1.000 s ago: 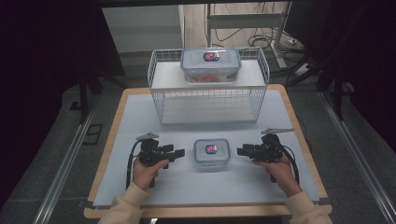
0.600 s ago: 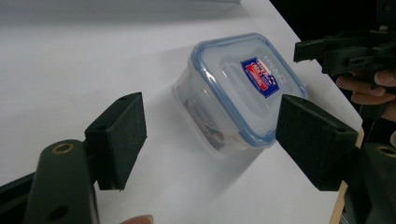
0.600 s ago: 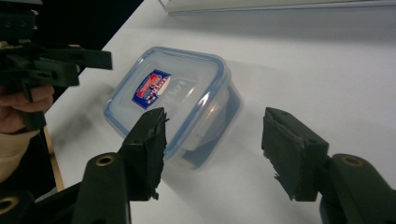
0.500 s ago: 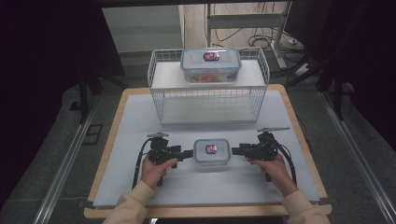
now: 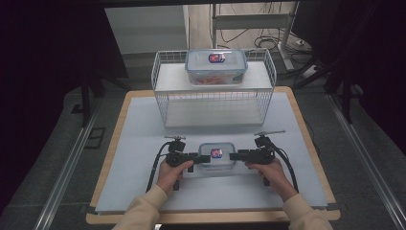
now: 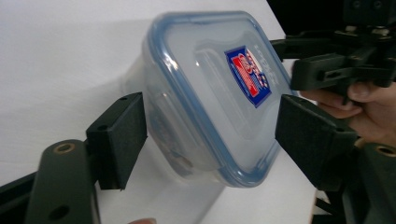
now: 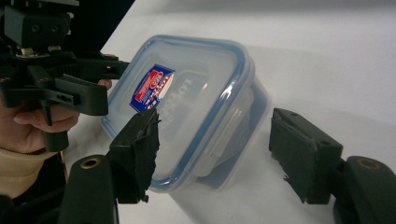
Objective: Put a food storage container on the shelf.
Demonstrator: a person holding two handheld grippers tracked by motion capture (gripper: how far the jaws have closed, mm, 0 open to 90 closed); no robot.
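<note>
A small clear container [image 5: 217, 155] with a blue-rimmed lid and a red-blue label lies on the white mat near the front. My left gripper [image 5: 205, 158] is at its left end and my right gripper [image 5: 233, 156] at its right end. In the left gripper view the container [image 6: 210, 93] lies between the black pads [image 6: 119, 140] of my left gripper [image 6: 210, 128], which stands open. In the right gripper view my right gripper [image 7: 217, 142] is open too, its pads [image 7: 303, 154] on either side of the container [image 7: 187, 107]. I cannot tell whether any pad touches it.
A white wire basket [image 5: 213, 103] stands bottom up at the back of the mat, with a second, larger lidded container [image 5: 216, 66] on top. The wooden table edge [image 5: 210, 218] runs along the front. Bare mat [image 5: 139, 143] lies left and right of my hands.
Both grippers have moved inward from the sides, and their open jaws now reach around the small container's two ends. The container has stayed in place.
</note>
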